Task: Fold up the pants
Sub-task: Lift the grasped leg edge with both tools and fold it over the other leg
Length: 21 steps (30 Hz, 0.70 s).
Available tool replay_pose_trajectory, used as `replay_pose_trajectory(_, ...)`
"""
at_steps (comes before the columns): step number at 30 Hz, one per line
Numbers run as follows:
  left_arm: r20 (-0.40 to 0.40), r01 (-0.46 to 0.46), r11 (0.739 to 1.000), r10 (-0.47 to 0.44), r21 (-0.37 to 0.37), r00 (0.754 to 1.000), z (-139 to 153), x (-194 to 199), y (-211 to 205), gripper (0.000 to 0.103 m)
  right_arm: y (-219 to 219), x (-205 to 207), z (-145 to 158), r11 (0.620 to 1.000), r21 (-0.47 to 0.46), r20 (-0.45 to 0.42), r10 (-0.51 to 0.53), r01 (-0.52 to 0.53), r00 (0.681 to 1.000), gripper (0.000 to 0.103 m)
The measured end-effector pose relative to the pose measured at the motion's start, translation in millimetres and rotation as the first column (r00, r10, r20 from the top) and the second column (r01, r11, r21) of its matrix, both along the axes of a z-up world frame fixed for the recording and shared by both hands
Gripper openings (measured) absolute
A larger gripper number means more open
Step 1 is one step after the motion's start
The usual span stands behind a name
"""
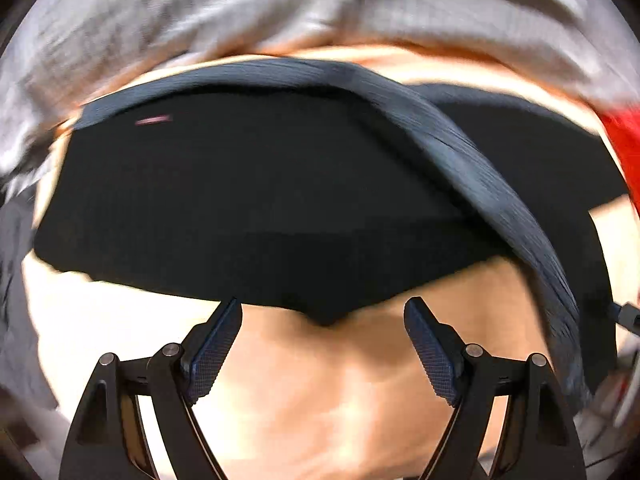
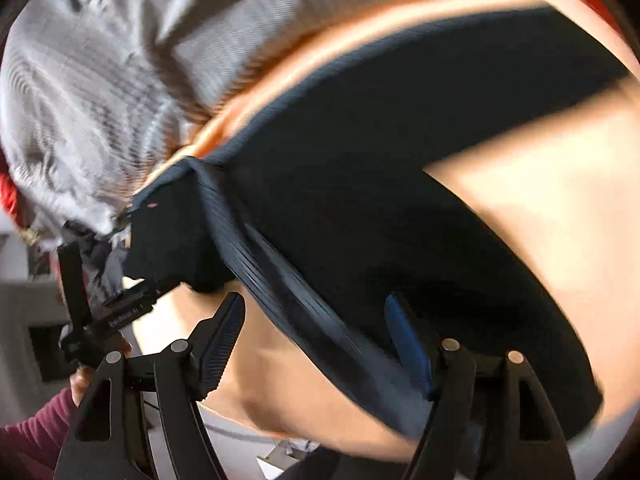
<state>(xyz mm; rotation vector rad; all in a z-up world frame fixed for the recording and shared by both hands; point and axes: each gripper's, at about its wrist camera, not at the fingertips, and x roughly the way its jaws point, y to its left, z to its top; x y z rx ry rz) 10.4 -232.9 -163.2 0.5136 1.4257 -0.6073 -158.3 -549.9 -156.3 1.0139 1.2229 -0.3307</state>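
Note:
The black pants lie spread on a light tan table, with a ribbed dark blue waistband running diagonally over them to the right. My left gripper is open and empty, its fingertips just short of the pants' near edge. In the right wrist view the pants fill the middle, and the ribbed waistband passes between the fingers of my right gripper, which stands open. The left gripper shows at the left, held by a hand.
A pile of grey and white clothing lies behind the pants, also in the right wrist view. Something red sits at the far right. The table edge is close below my right gripper.

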Motion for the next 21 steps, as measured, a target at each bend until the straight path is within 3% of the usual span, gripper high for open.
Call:
replay_pose_trajectory(5, -0.032, 0.100, 0.993, -0.102, -0.056, 0.994, 1, -53, -34, 0.084, 12, -108, -12, 0.989, -0.008, -0.122, -0.147, 0.147, 0.982, 0.076)
replay_pose_trajectory(8, -0.003, 0.153, 0.986, -0.154, -0.069, 0.988, 8, -74, -45, 0.084, 23, -154, -18, 0.975, -0.015, -0.128, -0.221, 0.221, 0.967, 0.076)
replay_pose_trajectory(13, 0.012, 0.168, 0.984, -0.168, -0.060, 0.986, 9, -77, -31, 0.084, 34, -178, -43, 0.964, 0.018, -0.119, -0.260, 0.264, 0.958, 0.076)
replay_pose_trajectory(21, -0.008, 0.140, 0.990, -0.141, -0.020, 0.990, -11, -67, -5, 0.084, 25, -175, -57, 0.957, 0.086, 0.043, -0.281, 0.277, 0.959, 0.074)
